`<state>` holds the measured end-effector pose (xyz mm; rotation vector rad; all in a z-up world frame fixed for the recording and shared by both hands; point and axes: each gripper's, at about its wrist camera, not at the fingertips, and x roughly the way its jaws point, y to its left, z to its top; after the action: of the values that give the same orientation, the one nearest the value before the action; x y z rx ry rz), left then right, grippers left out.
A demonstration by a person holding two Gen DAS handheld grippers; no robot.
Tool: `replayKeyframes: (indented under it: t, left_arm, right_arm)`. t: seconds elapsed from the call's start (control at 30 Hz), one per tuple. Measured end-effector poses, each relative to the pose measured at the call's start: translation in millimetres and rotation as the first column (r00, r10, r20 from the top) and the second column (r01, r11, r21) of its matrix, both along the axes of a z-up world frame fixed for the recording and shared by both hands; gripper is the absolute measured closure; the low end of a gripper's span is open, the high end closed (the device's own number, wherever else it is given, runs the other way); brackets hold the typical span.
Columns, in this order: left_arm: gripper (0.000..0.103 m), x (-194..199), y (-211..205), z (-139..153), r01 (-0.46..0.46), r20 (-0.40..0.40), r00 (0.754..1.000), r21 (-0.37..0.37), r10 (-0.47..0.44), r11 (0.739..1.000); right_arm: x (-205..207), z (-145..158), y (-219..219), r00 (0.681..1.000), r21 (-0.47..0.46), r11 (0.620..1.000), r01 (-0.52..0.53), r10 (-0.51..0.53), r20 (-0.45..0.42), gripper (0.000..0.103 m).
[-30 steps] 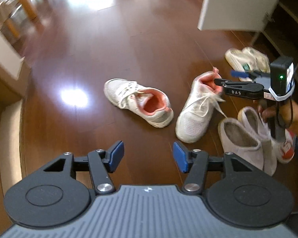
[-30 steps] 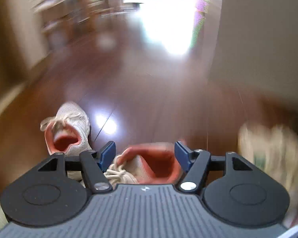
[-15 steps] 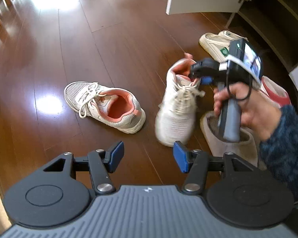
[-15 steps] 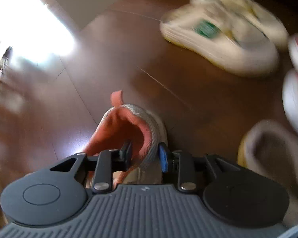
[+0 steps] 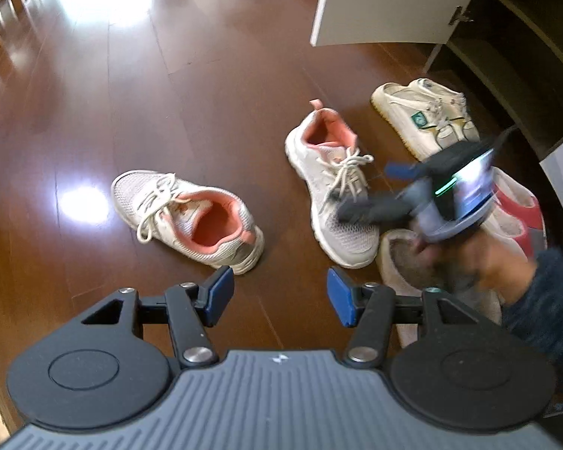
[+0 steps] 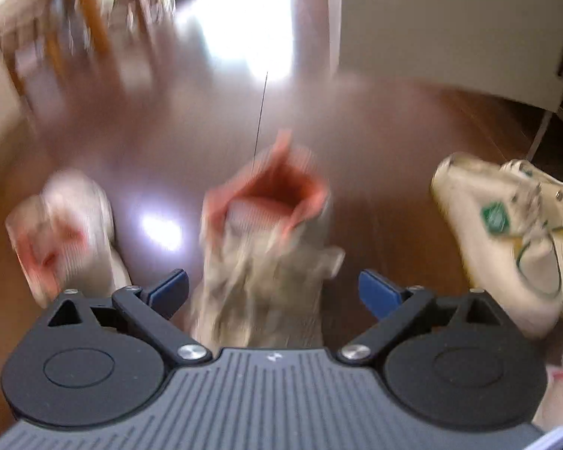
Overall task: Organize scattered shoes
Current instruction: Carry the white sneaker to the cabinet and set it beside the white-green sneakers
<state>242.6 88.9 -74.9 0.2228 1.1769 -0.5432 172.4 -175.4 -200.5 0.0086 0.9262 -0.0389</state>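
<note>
Two white sneakers with pink linings lie on the wood floor. One sneaker (image 5: 191,217) is left of centre and the other (image 5: 334,191) stands right of it. My left gripper (image 5: 277,296) is open and empty, above the floor in front of them. My right gripper (image 6: 274,292) is open, just above the toe of the right-hand sneaker (image 6: 266,240), holding nothing. It shows blurred in the left wrist view (image 5: 379,191). The left-hand sneaker shows blurred in the right wrist view (image 6: 63,232).
A cream pair with green logos (image 5: 424,120) lies near the open shoe cabinet (image 5: 506,37) and its white door (image 5: 386,3). Grey slippers (image 5: 409,262) and red-and-white shoes (image 5: 518,206) lie at the right. Wooden chair legs (image 6: 86,11) stand far left.
My right gripper has let go of the right-hand sneaker's heel, opened wide and drawn back over its toe. The sneaker now rests flat on the floor. My left gripper has stayed open.
</note>
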Motion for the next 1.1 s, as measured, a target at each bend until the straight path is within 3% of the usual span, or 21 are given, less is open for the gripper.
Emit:
replayKeyframes:
  t: [0.03,0.1,0.2,0.3,0.4,0.57,0.73,0.83,0.93,1.03,1.1]
  left_arm:
    - [0.044,-1.4,-1.7,1.0,0.008,0.006,1.0,0.003,-0.008,1.0]
    - [0.044,-4.0,-4.1,3.9,0.02,0.024,1.0,0.016,-0.02,1.0]
    - [0.044,-4.2,-3.1,5.9,0.015,0.048,0.999,0.035,-0.016,0.999]
    - [0.044,0.1,1.1,4.3,-0.01,0.032,0.999,0.034,0.009,0.999]
    - [0.044,1.5,4.1,3.4,-0.02,0.023,1.0,0.037,0.019,0.999]
    - [0.044,2.6,6.5,1.2,-0.025,0.022,0.999,0.041,0.024,0.999]
    - [0.044,1.2,3.0,-3.5,-0.011,0.016,1.0,0.056,0.01,0.998]
    - [0.044,0.1,1.4,-10.4,0.006,0.036,0.999,0.077,-0.009,0.997]
    - [0.043,1.7,2.9,-23.2,0.026,0.071,0.997,0.139,-0.036,0.99]
    - [0.043,11.6,7.3,-47.8,0.102,0.141,0.98,0.252,-0.141,0.962]
    - [0.043,22.4,5.5,-65.4,0.2,0.196,0.94,0.347,-0.279,0.916]
  right_arm:
    - [1.5,-10.7,7.3,1.0,-0.02,1.0,-0.003,0.002,-0.016,0.011]
    - [7.9,-23.7,12.1,1.0,-0.022,1.0,-0.006,0.006,-0.009,0.026]
    - [30.8,-21.2,4.6,1.0,-0.001,1.0,-0.011,0.011,0.014,0.042]
    - [57.8,-18.1,-20.0,0.999,0.014,1.0,-0.005,0.004,0.034,0.049]
    - [77.5,-23.7,-52.0,0.998,-0.05,0.998,-0.039,0.042,0.051,0.05]
    - [65.5,-28.5,-99.0,0.997,-0.143,0.988,-0.061,0.067,0.039,0.051]
    - [44.9,-34.3,-126.6,0.998,-0.161,0.986,-0.035,0.043,0.05,0.045]
    - [47.0,-37.8,-121.4,0.998,-0.18,0.983,-0.03,0.04,0.049,0.032]
    - [43.0,-28.2,-117.8,0.994,-0.192,0.98,0.051,-0.032,0.101,0.019]
    - [31.9,-4.5,-122.7,0.965,-0.128,0.967,0.222,-0.199,0.173,0.01]
    - [5.2,12.9,-131.5,0.939,-0.007,0.958,0.287,-0.28,0.198,0.009]
